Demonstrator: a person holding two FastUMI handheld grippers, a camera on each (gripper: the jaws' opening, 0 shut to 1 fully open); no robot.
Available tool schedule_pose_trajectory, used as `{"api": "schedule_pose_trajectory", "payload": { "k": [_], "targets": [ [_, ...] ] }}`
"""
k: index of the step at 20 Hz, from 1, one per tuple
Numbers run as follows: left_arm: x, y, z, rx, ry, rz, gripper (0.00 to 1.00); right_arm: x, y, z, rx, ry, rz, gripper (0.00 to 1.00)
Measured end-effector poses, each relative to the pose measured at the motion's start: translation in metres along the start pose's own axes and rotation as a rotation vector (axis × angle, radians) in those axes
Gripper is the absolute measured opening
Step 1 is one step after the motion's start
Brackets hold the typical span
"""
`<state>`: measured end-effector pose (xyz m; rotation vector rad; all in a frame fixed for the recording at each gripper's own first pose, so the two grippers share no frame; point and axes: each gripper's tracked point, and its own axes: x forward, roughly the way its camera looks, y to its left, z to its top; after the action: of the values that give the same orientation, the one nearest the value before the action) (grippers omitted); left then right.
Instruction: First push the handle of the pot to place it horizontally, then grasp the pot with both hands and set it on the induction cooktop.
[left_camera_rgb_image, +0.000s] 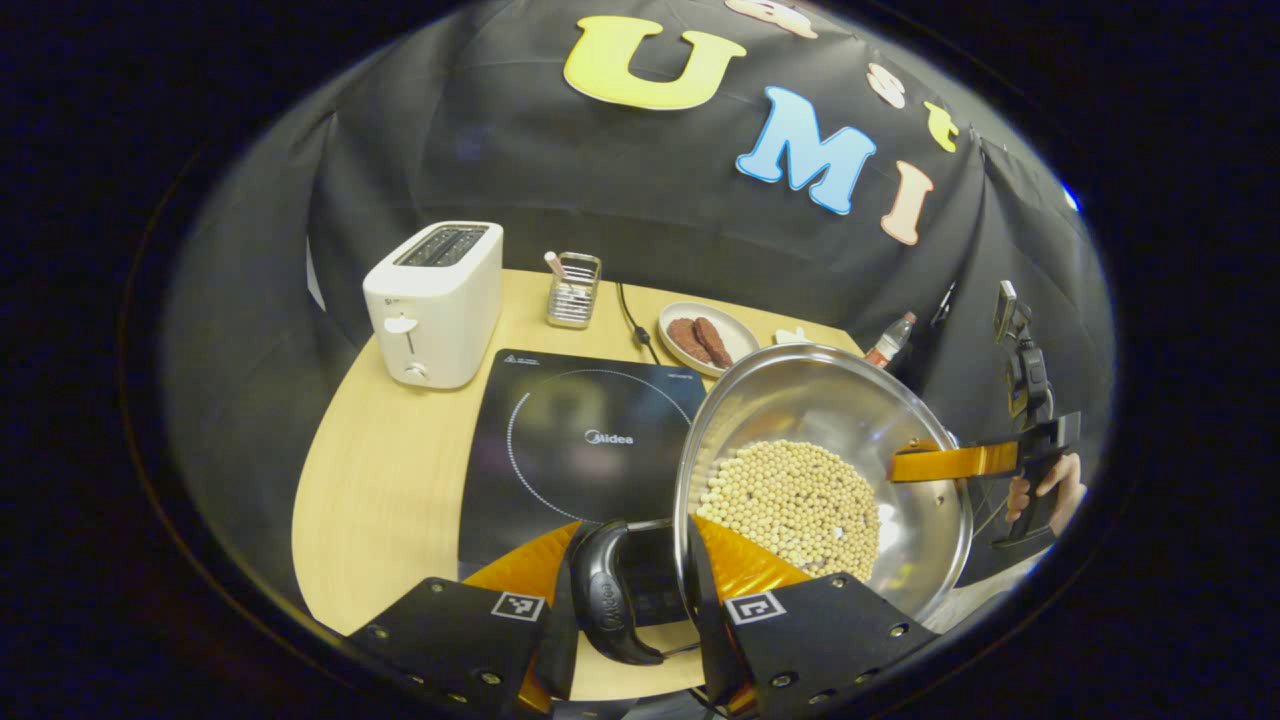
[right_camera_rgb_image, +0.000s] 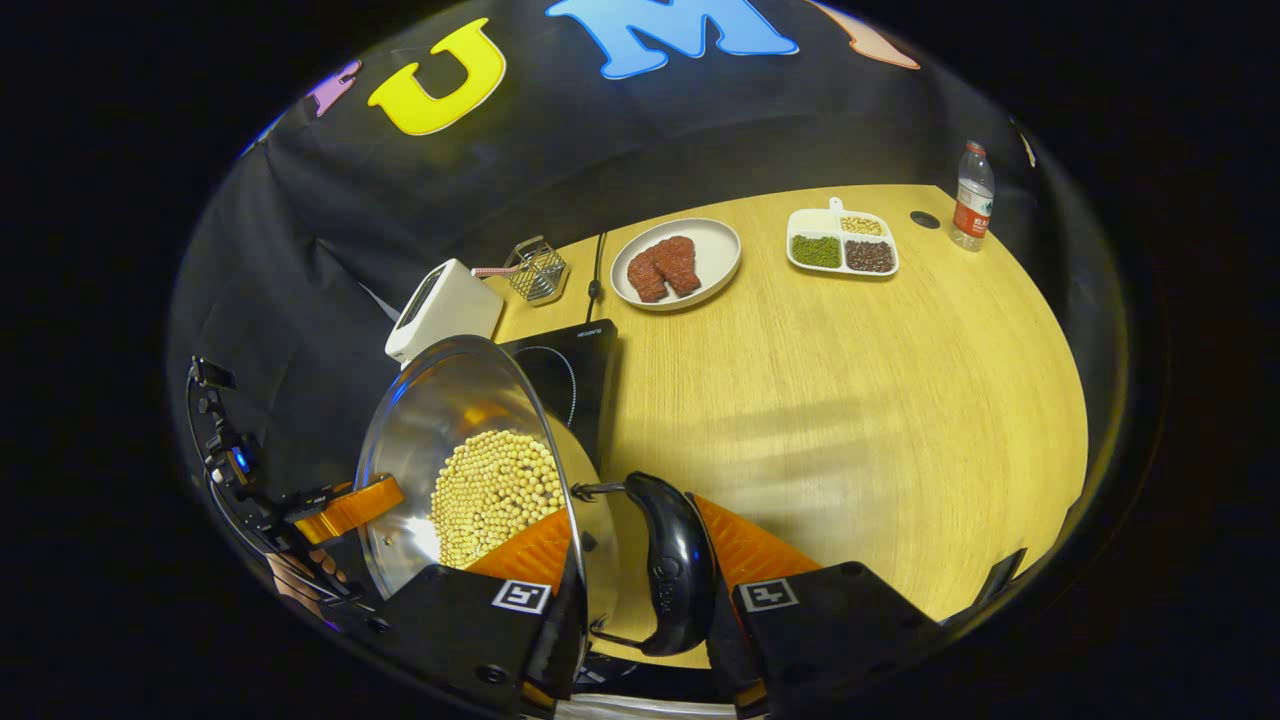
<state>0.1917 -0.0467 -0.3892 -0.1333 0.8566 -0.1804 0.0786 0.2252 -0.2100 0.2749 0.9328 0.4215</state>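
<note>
Gripping pot (left_camera_rgb_image: 820, 470) handles (beans inside) between jaws.

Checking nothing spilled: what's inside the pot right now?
The pot holds a heap of pale round beans, piled against its lower side. The beans cover the bottom beneath them, so anything there stays hidden.

The pot (left_camera_rgb_image: 880, 420) is seen to be of polished metal, mirror-bright inside, with handles (left_camera_rgb_image: 610, 590) of glossy dark plastic. The induction cooktop (left_camera_rgb_image: 570, 440) at its 10 o'clock is faced with smooth, faintly reflective glass. The counter (right_camera_rgb_image: 850, 400) is finished in pale, matt wood grain. The toaster (left_camera_rgb_image: 435, 300) is cased in smooth white plastic, and the small basket (left_camera_rgb_image: 573, 290) is made of shiny wire.
</note>
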Motion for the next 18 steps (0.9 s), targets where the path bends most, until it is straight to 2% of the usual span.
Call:
{"api": "schedule_pose_trajectory", "payload": {
  "k": [1, 3, 4, 7, 8, 9, 11, 13, 14, 16, 18],
  "targets": [
    [0.001, 0.004, 0.000, -0.002, 0.004, 0.001, 0.53, 0.007, 0.003, 0.001, 0.002, 0.004, 0.002, 0.51],
    [0.006, 0.011, 0.002, 0.002, 0.007, 0.007, 0.53, 0.020, 0.006, -0.003, 0.000, 0.008, 0.001, 0.50],
    [0.009, 0.016, 0.003, 0.002, 0.009, 0.012, 0.50, 0.028, 0.010, 0.001, -0.009, 0.008, -0.001, 0.54],
    [0.013, 0.026, 0.007, -0.016, 0.001, 0.022, 0.53, 0.052, 0.022, 0.018, -0.023, -0.017, 0.004, 0.54],
    [0.018, 0.032, 0.010, -0.014, -0.004, 0.027, 0.53, 0.061, 0.026, 0.024, -0.025, -0.026, 0.008, 0.50],
    [0.023, 0.036, 0.013, -0.012, -0.008, 0.033, 0.53, 0.069, 0.030, 0.029, -0.027, -0.034, 0.014, 0.54],
    [0.031, 0.046, 0.019, -0.003, -0.015, 0.042, 0.53, 0.085, 0.036, 0.039, -0.022, -0.041, 0.023, 0.51],
    [0.038, 0.054, 0.023, 0.009, -0.015, 0.046, 0.53, 0.102, 0.038, 0.048, -0.006, -0.048, 0.028, 0.54],
    [0.043, 0.058, 0.025, 0.015, -0.014, 0.048, 0.47, 0.110, 0.039, 0.053, 0.001, -0.050, 0.028, 0.50],
    [0.051, 0.064, 0.029, 0.031, -0.005, 0.049, 0.53, 0.128, 0.040, 0.058, 0.018, -0.049, 0.027, 0.54],
    [0.058, 0.070, 0.031, 0.046, 0.010, 0.049, 0.53, 0.142, 0.041, 0.062, 0.036, -0.042, 0.028, 0.53]
  ]
}}
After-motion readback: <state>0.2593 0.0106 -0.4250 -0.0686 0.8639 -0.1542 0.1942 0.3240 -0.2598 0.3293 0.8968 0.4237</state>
